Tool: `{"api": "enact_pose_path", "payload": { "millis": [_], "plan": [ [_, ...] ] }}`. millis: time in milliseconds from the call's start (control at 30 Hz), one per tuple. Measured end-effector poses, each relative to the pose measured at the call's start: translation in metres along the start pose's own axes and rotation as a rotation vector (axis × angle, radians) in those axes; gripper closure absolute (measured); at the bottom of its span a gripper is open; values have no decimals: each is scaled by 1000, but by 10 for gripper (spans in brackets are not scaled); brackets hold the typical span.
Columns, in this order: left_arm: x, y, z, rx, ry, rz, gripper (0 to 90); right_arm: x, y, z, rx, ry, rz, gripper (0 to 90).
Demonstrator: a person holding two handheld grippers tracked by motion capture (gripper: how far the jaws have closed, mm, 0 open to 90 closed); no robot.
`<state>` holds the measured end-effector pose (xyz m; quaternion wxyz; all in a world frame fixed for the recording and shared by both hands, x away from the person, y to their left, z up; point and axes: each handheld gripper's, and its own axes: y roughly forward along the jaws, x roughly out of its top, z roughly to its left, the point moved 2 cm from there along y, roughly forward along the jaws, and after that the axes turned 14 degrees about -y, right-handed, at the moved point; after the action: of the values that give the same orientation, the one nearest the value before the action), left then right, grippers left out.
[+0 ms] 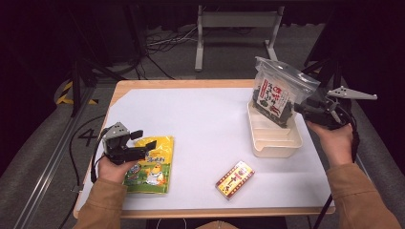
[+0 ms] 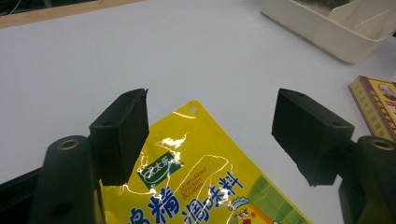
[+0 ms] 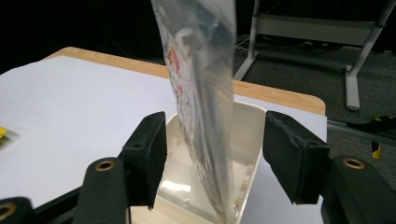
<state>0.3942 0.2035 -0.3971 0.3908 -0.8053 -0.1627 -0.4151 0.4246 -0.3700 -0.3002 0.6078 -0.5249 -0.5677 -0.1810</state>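
The clear zip pouch [image 1: 279, 90] of dark snack pieces, with a red-and-white label, stands upright in the cream tray [image 1: 274, 143] at the table's right, leaning slightly; it sits between the open jaws, edge-on in the right gripper view [image 3: 205, 93]. The yellow seasoning packet [image 1: 152, 167] lies flat at the left, printed face up; its hole-punched top corner [image 2: 194, 109] points toward the tray.

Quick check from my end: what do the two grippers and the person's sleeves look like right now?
Both grippers are black, with blocky two-piece jaws and brass-coloured rivets. The left gripper and right gripper each carry a grey three-cornered plate, and a black cable trails from each. The sleeves are tan-brown.
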Motion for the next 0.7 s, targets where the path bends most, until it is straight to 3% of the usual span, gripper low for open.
{"api": "enact_pose_path", "payload": {
  "millis": [200,300,433,633,700],
  "plan": [
    [2,-3,1,4,-21,18,253,0,-8,12,27,-28,1,395],
    [4,-7,1,15,-1,24,221,1,-13,17,43,-31,-11,402],
    [5,-10,3,7,-23,30,173,2,-18,28,85,-38,-27,409],
    [4,-12,5,46,-26,56,156,3,-19,43,130,-62,-39,410],
    [3,-13,7,48,-47,71,138,3,-19,47,143,-68,-43,410]
  ]
}}
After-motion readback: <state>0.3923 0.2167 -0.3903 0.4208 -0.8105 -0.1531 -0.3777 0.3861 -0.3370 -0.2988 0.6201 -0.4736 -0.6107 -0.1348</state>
